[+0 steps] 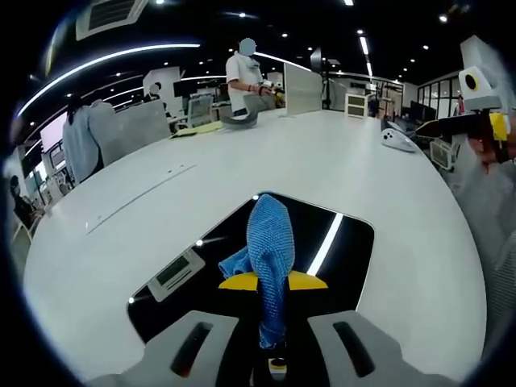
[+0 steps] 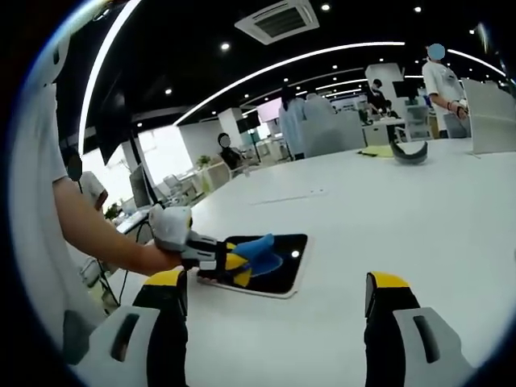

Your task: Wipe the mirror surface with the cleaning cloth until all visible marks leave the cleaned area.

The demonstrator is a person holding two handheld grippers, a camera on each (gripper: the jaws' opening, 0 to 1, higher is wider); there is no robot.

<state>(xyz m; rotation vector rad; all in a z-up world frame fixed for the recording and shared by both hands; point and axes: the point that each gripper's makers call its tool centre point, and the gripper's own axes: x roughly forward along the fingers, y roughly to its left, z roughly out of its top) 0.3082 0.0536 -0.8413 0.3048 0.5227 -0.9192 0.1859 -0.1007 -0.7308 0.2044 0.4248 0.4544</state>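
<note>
Blue cleaning cloth point(image 1: 270, 258) is pinched between the left gripper's point(image 1: 272, 282) yellow-tipped jaws, draped onto the dark mirror point(image 1: 339, 258) on the white table point(image 1: 339, 161), while the right gripper point(image 2: 274, 294) hovers spread apart nearby.

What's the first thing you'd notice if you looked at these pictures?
The bright blue cleaning cloth, pinched in the left gripper over the dark mirror lying flat on the big white table. The right gripper hangs open and empty above the table, off to one side of the mirror.
</note>
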